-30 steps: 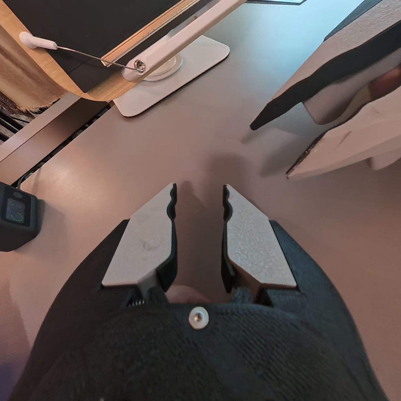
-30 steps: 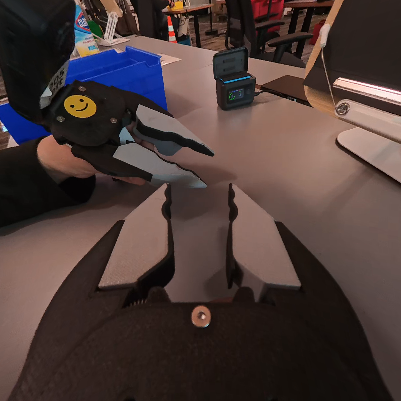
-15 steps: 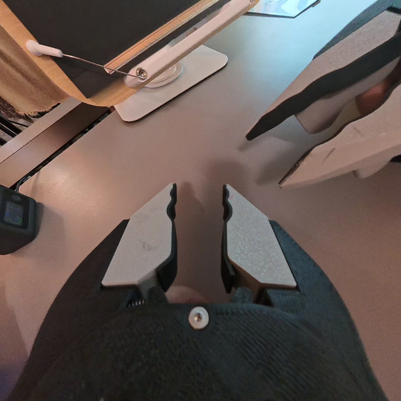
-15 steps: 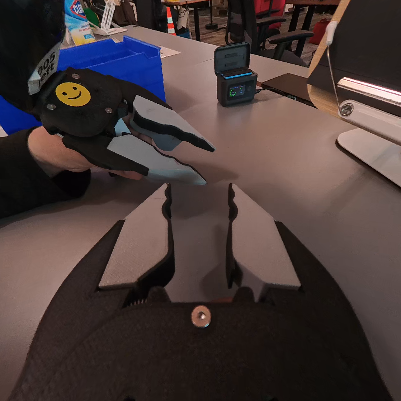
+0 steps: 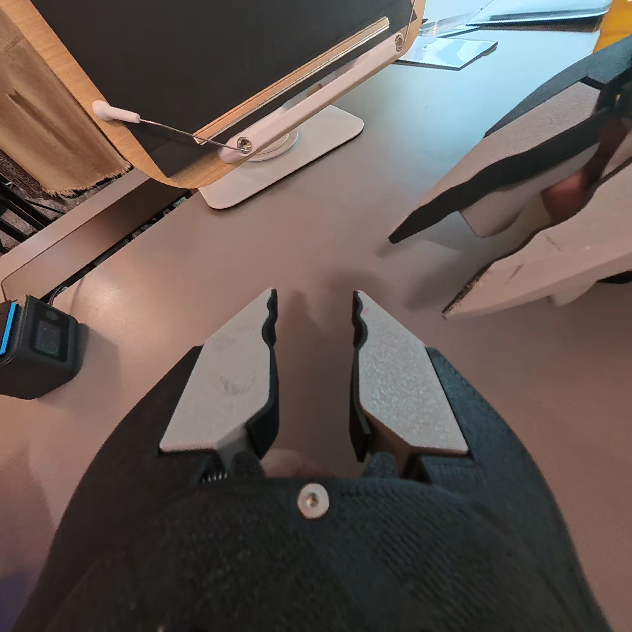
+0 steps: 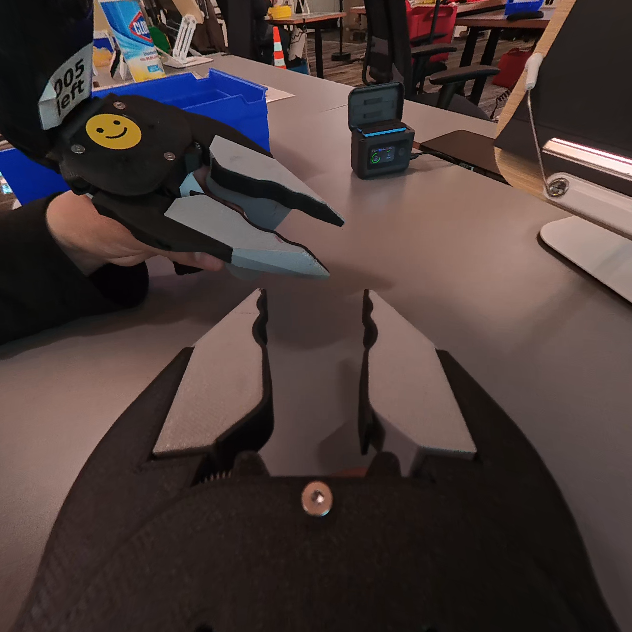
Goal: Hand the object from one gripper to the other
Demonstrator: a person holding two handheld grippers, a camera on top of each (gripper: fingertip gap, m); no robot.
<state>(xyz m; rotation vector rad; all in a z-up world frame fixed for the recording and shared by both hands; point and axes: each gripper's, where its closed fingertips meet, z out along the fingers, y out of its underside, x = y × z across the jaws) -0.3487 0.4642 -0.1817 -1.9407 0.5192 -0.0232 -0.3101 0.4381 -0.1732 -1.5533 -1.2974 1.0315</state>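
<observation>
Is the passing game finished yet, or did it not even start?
Nothing looks done yet. The left tool and the right tool are both open and empty, pointing toward each other just above the grey table. No object to pass shows between them or on the table nearby; only a small black charging case stands farther back. Still left: pick something up, bring the tools together, and swap it over.

I'm seeing grey fingers (image 6: 219, 386) on black bodies, a yellow smiley sticker (image 6: 113, 131) upper left, a blue bin (image 6: 219, 102) behind, and a grey-brown table (image 5: 307, 246).
</observation>
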